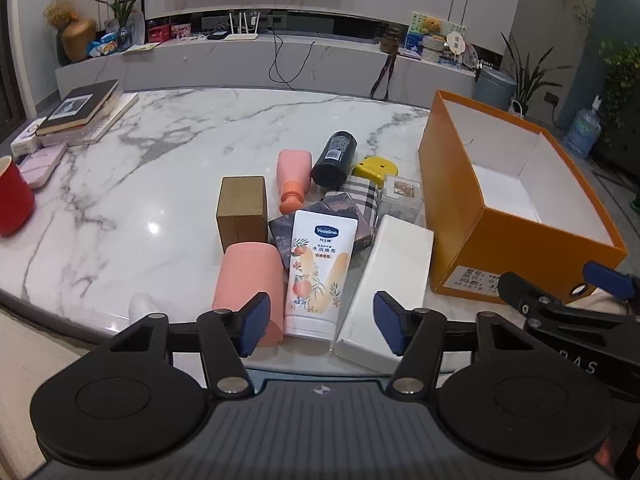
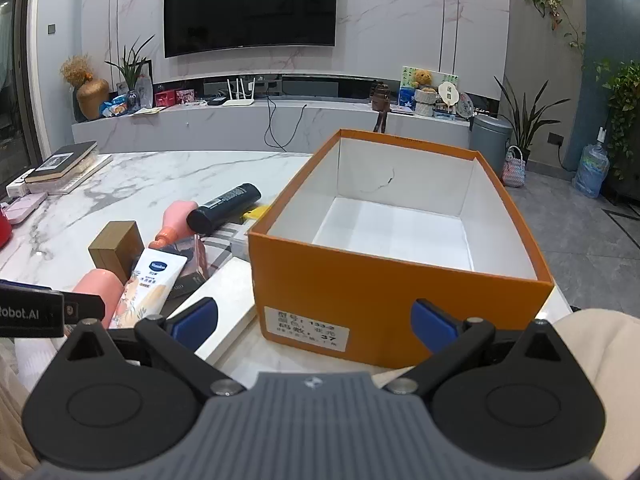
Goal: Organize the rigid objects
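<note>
A pile of items lies on the marble table [image 1: 160, 184]: a Vaseline tube [image 1: 320, 264], a pink cylinder [image 1: 248, 280], a brown block [image 1: 242, 212], a pink bottle [image 1: 294, 180], a black bottle [image 1: 334, 158], a white flat box [image 1: 392, 284] and small boxes behind. My left gripper [image 1: 322, 326] hovers open over the tube's near end, its pads clear of it. To the right stands an orange box [image 2: 360, 280], white inside with nothing in it. My right gripper [image 2: 315, 323] is wide open in front of its labelled near wall.
Stacked books [image 1: 80, 112], a pink case [image 1: 40, 164] and a red cup [image 1: 12, 200] sit at the table's left side. A small white rounded object [image 1: 142, 306] lies by the front edge. The far half of the table is bare marble.
</note>
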Motion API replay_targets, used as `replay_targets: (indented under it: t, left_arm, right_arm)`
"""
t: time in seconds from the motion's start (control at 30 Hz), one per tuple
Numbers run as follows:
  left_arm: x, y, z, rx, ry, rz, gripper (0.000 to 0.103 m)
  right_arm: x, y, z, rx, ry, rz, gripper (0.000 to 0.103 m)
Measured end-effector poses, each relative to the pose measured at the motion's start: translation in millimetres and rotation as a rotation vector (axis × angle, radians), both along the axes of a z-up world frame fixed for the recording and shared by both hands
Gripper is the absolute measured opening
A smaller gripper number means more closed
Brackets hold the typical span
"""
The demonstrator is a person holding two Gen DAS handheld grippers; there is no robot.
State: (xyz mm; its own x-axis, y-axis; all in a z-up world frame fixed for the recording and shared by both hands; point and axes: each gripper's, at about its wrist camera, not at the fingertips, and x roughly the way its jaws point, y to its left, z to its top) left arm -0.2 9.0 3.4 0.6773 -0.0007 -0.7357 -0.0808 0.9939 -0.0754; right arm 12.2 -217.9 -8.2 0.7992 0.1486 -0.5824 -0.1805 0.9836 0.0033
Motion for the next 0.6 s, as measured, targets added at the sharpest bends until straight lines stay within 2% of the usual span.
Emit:
replay_targets:
  t: [0.33,0.6]
  left_arm:
    - [-0.1,-1.2,-2.2,-0.001,0.018,-0.027,0.061]
    - [0.0,-7.3,-4.4,0.038,0.018,-0.051,0.061]
  right_arm:
    - [-0.8,-0.2,-0.5,-0.012,-0.003,-0.005,0.101]
    - [-0.2,0.6,-1.3,-0.015,-0.005,-0.005,0.101]
